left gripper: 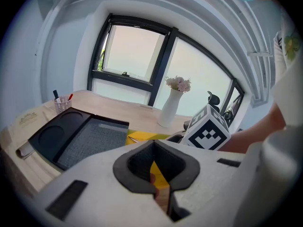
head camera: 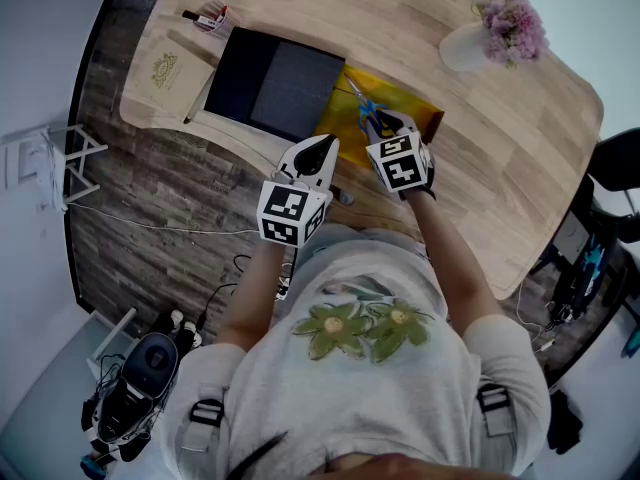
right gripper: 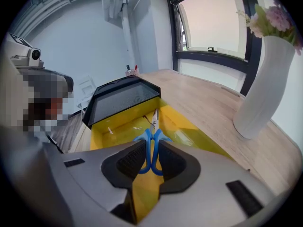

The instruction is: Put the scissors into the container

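Head view: scissors inside yellow container outline, blades pointing toward its far side. Blue handles clamped in right gripper at container's near edge. Not dropped yet, so release is what's left imo. Left gripper sits just off container's near-left corner.

Left gripper view: jaws pinched together, empty, container just ahead.

Right gripper view: gripper tilted down into container, pads squeezing handles. Can't tell if blade tips touch container floor.

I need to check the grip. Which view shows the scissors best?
The right gripper view: the scissors sit at its centre, blue handles between the jaws, blades over the yellow container. The head view shows them small beside the right gripper; the left gripper view does not clearly show them.
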The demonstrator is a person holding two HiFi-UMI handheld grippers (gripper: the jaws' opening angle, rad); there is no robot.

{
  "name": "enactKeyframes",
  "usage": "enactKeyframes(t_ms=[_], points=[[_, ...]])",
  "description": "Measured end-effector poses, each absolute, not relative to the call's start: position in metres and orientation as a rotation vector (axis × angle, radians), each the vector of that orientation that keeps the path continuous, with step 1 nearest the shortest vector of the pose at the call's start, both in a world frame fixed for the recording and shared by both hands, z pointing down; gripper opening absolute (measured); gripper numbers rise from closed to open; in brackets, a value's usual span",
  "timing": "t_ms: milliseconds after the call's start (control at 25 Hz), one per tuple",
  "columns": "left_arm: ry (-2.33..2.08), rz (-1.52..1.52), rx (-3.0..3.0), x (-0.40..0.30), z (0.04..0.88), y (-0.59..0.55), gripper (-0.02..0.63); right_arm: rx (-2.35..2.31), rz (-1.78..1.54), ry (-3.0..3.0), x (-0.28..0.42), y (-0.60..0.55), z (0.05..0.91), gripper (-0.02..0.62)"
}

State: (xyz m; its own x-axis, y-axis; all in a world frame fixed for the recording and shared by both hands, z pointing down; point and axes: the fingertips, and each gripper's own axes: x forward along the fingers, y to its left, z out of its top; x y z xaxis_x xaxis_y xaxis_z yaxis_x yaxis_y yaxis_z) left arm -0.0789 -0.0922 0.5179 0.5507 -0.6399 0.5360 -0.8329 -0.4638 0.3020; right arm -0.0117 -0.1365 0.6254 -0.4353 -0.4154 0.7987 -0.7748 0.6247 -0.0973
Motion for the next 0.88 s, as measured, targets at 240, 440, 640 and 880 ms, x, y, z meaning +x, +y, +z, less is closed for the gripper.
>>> enactKeyframes(t_ms=[240, 440, 640, 880], points=[[-1.188, 0.478, 2.250, -0.080, 0.518, -0.091, 0.007, 0.917, 0.596, -2.064, -0.013, -0.136, 0.629, 0.086], [-1.191, 0.480, 2.244, -0.080, 0.519, -0.090, 0.006, 0.902, 0.598, -2.053, -0.012, -0.135, 0.633, 0.086], [-1.194, 0.479, 2.241, -0.081, 0.520, -0.090, 0.006, 0.905, 0.605, -2.043, -0.012, -0.135, 0.637, 0.086], [-1.193, 0.476, 2.241, -0.080, 0.520, -0.091, 0.007, 0.901, 0.605, -2.046, -0.015, -0.137, 0.638, 0.086]])
